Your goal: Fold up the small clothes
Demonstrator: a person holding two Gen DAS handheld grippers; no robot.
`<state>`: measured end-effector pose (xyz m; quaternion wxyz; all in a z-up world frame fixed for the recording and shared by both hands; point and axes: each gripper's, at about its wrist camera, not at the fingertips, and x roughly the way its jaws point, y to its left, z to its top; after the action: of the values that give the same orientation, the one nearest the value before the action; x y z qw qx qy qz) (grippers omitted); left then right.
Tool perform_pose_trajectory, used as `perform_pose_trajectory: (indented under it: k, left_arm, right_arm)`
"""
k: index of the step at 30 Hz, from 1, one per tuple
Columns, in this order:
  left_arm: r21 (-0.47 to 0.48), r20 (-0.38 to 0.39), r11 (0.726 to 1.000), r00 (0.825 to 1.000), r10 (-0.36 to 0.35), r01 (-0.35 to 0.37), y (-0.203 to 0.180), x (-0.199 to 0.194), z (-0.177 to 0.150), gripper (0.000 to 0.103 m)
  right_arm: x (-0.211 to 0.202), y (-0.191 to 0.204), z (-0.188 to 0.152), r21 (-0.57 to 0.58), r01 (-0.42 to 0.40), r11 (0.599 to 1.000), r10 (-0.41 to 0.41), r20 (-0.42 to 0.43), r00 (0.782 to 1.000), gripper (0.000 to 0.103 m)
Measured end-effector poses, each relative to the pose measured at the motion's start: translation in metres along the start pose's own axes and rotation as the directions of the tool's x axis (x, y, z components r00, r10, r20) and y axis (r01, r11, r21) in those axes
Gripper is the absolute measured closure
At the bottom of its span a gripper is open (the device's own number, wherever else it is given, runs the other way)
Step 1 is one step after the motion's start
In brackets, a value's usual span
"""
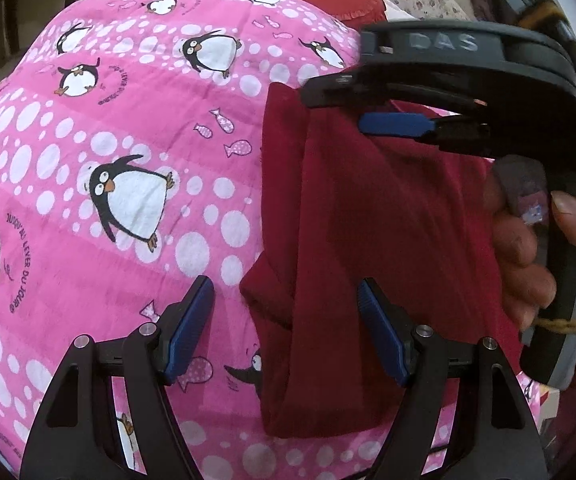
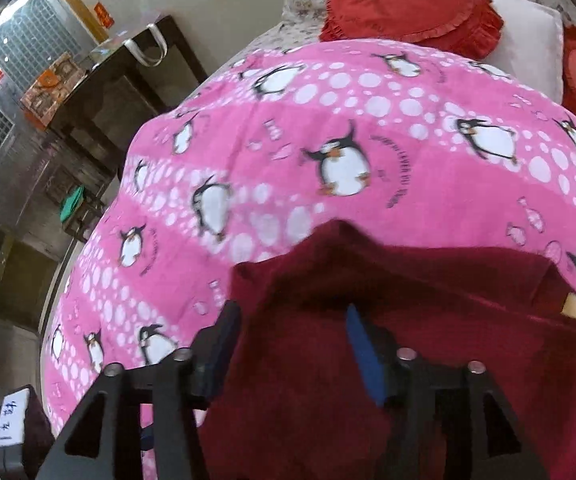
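A dark red garment [image 1: 368,220] lies partly folded on the pink penguin bedspread [image 1: 107,160]. My left gripper [image 1: 288,320] is open just above the garment's near left edge, and holds nothing. My right gripper [image 1: 376,108] shows from the side in the left wrist view, over the garment's far end, its jaws a little apart. In the right wrist view the right gripper [image 2: 292,344] is open, with the red garment [image 2: 408,340] under and between its fingers, and the bedspread [image 2: 328,120] beyond.
Red heart-shaped cushions [image 2: 408,4] and a white pillow [image 2: 528,40] lie at the bed's head. A dark side table [image 2: 119,88] with a bag and boxes stands left of the bed. A hand [image 1: 528,248] holds the right gripper's handle.
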<state>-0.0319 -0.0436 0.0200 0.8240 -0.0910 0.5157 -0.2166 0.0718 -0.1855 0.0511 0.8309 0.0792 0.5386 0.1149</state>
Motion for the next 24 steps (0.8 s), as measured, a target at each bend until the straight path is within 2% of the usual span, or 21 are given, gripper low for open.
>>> perform_pose_trajectory:
  k: [1, 4, 7, 8, 10, 12, 15, 18, 24]
  left_arm:
    - [-0.008, 0.002, 1.000, 1.000, -0.006, 0.006, 0.002, -0.001, -0.002, 0.028]
    - [-0.019, 0.006, 1.000, 1.000, -0.016, 0.016, 0.009, -0.005, -0.006, 0.028]
    - [-0.010, 0.008, 1.000, 1.000, -0.014, 0.014, 0.011, -0.008, -0.008, 0.028]
    - [-0.007, 0.007, 1.000, 1.000, -0.013, 0.013, 0.012, -0.009, -0.008, 0.028]
    - [-0.002, 0.007, 1.000, 1.000, -0.014, 0.014, 0.016, -0.011, -0.005, 0.028]
    - [0.002, 0.019, 1.000, 1.000, -0.014, 0.014, 0.019, -0.013, -0.002, 0.028]
    - [0.013, 0.048, 0.999, 0.998, -0.030, 0.030, 0.019, -0.017, 0.006, 0.028]
    - [0.025, 0.071, 0.998, 0.996, -0.055, 0.053, 0.014, -0.018, 0.016, 0.028]
    - [0.059, 0.036, 0.998, 0.999, -0.029, 0.027, -0.007, -0.001, 0.032, 0.028]
  right_arm:
    - [0.004, 0.006, 0.000, -0.014, 0.021, 1.000, -0.021, -0.011, 1.000, 0.036]
    - [0.022, 0.029, -0.002, -0.102, 0.160, 0.982, -0.165, -0.043, 0.985, 0.031]
    - [0.043, 0.046, -0.005, -0.182, 0.271, 0.945, -0.284, -0.051, 0.957, 0.023]
    - [0.046, 0.049, -0.007, -0.202, 0.293, 0.935, -0.308, -0.047, 0.950, 0.023]
    - [0.045, 0.053, -0.011, -0.225, 0.319, 0.921, -0.331, -0.020, 0.943, 0.037]
    - [0.030, 0.044, -0.013, -0.204, 0.256, 0.945, -0.263, -0.009, 0.965, 0.066]
    - [0.002, 0.014, -0.012, -0.077, 0.078, 0.994, -0.079, -0.014, 0.997, 0.087]
    - [-0.013, -0.002, -0.014, -0.015, -0.006, 1.000, 0.006, 0.005, 1.000, 0.088]
    - [-0.022, -0.004, -0.017, -0.022, -0.012, 1.000, 0.012, 0.018, 1.000, 0.088]
